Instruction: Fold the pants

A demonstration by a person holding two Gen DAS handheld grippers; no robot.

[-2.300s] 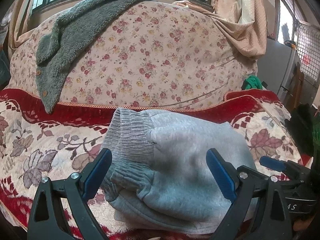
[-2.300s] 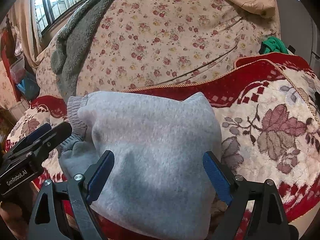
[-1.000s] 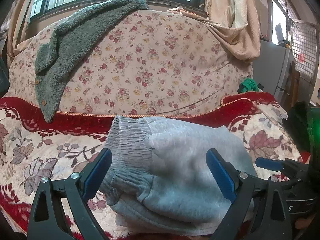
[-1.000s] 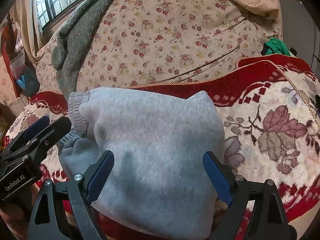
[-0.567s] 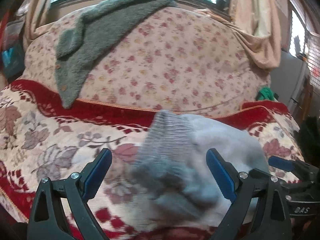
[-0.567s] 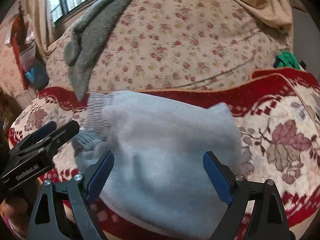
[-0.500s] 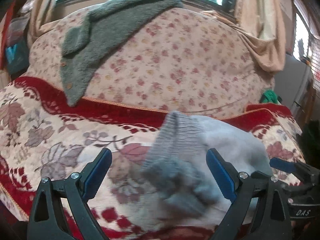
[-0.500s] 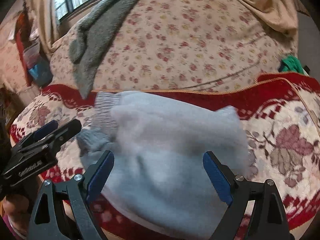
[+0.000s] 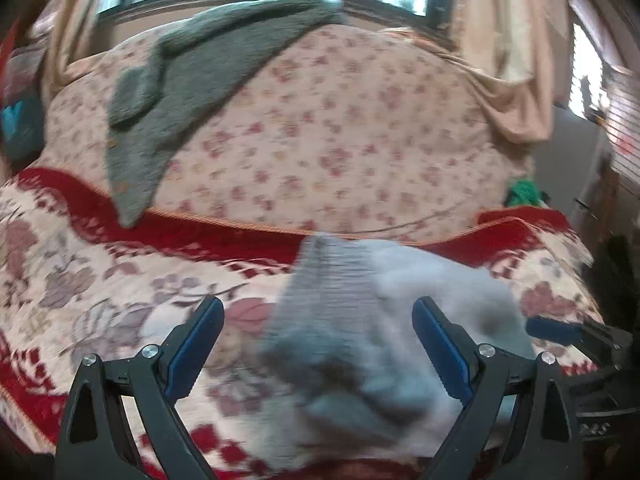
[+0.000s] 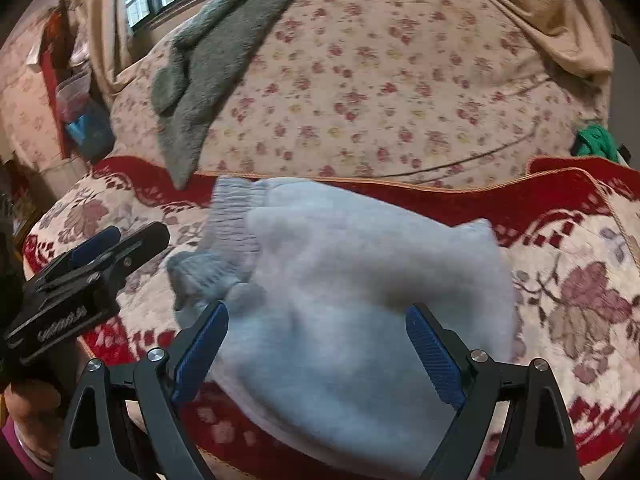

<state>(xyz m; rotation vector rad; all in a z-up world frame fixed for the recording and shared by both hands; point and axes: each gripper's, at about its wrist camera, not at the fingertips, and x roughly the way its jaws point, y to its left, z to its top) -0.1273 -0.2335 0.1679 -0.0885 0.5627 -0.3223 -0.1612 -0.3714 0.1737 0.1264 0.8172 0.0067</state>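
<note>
At lower centre of both frames, folded pants (image 10: 360, 280) are framed by the wide-open left hand-held gripper (image 9: 318, 342) and wide-open right hand-held gripper (image 10: 316, 340); nothing is gripped.

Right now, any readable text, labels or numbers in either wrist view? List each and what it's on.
White lettering on the side of the left gripper, seen from the right wrist view: blurred, unreadable.
White print on the right gripper body at the lower right edge of the left wrist view: partly cut off, reads roughly "AS", not certain.
Nothing printed on the grey pants or the red floral cover.
</note>
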